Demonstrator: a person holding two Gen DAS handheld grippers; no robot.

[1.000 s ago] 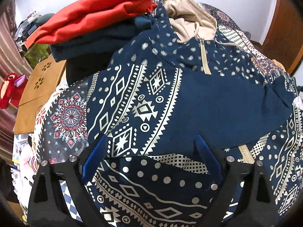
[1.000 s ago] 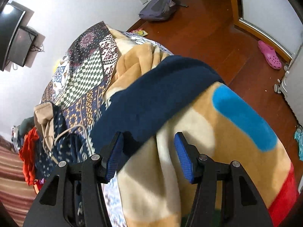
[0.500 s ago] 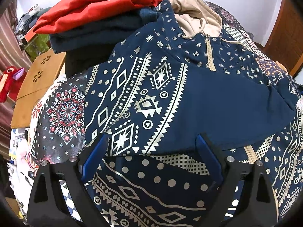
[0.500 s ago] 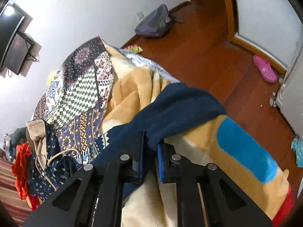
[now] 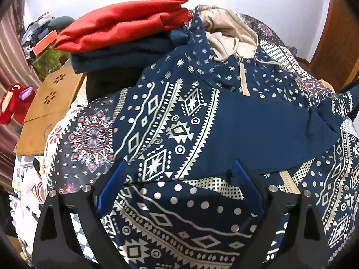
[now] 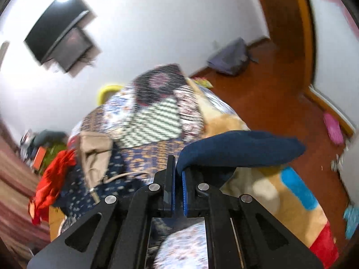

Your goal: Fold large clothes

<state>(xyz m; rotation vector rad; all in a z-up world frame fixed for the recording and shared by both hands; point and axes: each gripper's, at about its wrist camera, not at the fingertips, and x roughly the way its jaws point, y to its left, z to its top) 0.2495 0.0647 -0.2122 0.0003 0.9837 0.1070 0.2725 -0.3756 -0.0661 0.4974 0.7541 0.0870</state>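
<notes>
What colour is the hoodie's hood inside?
Beige, seen best in the left wrist view: hood lining.

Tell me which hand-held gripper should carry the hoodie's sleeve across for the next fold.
Right. The right hand-held gripper is already shut on the navy sleeve, lifted clear of the blanket. The left hand-held gripper is open over the patterned hoodie, holding nothing.

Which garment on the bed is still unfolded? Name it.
The navy patterned hoodie with the beige hood, spread open across the bed. The red garment and the dark ones under it lie folded in a stack behind it.
</notes>
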